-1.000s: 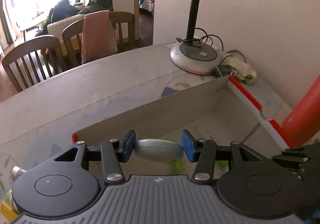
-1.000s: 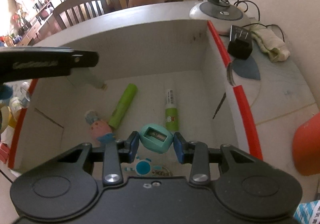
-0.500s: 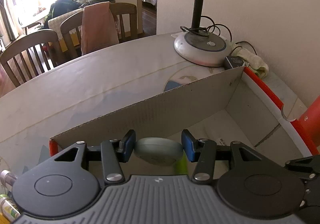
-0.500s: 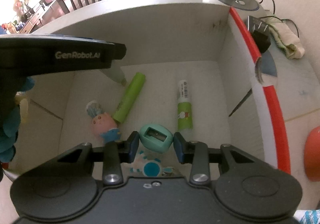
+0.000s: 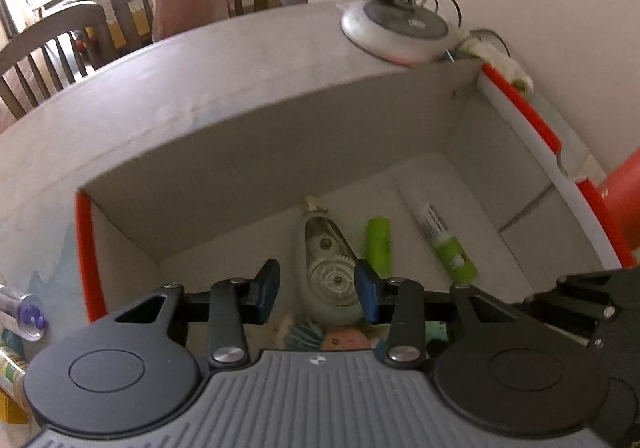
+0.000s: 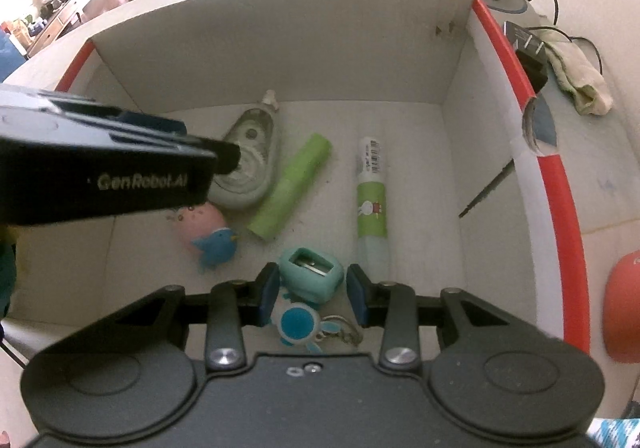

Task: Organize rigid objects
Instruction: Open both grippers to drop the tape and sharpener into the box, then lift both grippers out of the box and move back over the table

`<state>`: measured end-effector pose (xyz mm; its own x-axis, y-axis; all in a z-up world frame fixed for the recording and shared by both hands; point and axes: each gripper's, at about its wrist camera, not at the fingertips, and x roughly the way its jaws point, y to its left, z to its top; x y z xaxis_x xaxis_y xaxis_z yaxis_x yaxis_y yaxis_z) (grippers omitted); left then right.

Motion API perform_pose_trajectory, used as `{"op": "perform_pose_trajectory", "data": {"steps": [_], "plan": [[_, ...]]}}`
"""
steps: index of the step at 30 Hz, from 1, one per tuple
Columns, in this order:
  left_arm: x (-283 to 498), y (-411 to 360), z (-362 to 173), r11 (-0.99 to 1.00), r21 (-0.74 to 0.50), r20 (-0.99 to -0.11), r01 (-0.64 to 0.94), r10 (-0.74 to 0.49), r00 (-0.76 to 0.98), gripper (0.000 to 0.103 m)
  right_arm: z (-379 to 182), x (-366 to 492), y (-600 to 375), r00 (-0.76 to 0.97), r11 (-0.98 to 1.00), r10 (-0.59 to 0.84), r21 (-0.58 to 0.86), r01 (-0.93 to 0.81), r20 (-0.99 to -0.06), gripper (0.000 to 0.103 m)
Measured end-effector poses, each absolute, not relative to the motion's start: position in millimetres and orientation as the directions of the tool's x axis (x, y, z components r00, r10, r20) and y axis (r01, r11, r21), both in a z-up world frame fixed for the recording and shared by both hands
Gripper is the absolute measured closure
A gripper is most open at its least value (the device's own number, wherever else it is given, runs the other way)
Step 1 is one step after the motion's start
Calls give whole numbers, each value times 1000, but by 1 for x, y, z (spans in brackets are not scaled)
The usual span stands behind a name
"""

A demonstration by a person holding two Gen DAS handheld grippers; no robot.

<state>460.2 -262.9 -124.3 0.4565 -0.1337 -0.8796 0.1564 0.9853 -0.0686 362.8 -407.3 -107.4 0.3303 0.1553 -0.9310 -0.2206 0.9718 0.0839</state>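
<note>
- The left gripper [image 5: 316, 284] hangs released over the open cardboard box [image 6: 280, 47]. Its jaws have just been closing a little, yet no pad presses anything.
- The correction tape dispenser [image 5: 326, 268] lies flat on the box floor under that gap, its tip close to the far wall.
- The right gripper [image 6: 312, 286] is clenched on the teal pencil sharpener [image 6: 311, 280], blade slot facing up, low inside the box by the near wall.
- 1 green tube [image 6: 292, 187] lies slanted just beside the dispenser, on its right.
- 1 glue stick [image 6: 372, 191] lies further right, apart from the tube, towards the red-edged right wall.
- 1 pink and blue toy figure [image 6: 208, 232] sits near the dispenser's round end.
- 1 blue keychain [image 6: 298, 324] lies on the floor right under the sharpener.
</note>
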Motion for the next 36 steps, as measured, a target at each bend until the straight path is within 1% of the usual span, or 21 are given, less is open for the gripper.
{"op": "perform_pose_trajectory", "data": {"steps": [10, 15, 24, 28, 29, 30, 32, 36], "plan": [[443, -261, -112, 981, -107, -874, 164, -172, 455, 62, -89, 351, -419, 375, 970, 199, 126, -208, -905, 63], [432, -258, -98, 981, -100, -859, 168, -171, 483, 62, -75, 341, -420, 407, 966, 227, 149, -213, -885, 53], [408, -242, -73, 981, -114, -828, 156, -181, 531, 62, -53, 325, -413, 446, 954, 274, 184, -236, -852, 52], [394, -234, -62, 982, -118, -813, 148, -181, 553, 58, -42, 315, -410, 465, 947, 299, 199, -252, -833, 51], [391, -231, -59, 982, -118, -810, 146, -181, 558, 57, -40, 313, -408, 470, 944, 306, 203, -259, -828, 50], [387, -229, -56, 983, -118, -806, 144, -179, 564, 57, -37, 310, -407, 474, 942, 313, 205, -265, -823, 45], [380, -225, -52, 983, -118, -801, 140, -177, 572, 57, -32, 304, -404, 490, 938, 326, 211, -275, -809, 38], [364, -215, -42, 984, -119, -787, 135, -176, 591, 56, -21, 292, -397, 514, 931, 342, 209, -300, -787, 38]]}}
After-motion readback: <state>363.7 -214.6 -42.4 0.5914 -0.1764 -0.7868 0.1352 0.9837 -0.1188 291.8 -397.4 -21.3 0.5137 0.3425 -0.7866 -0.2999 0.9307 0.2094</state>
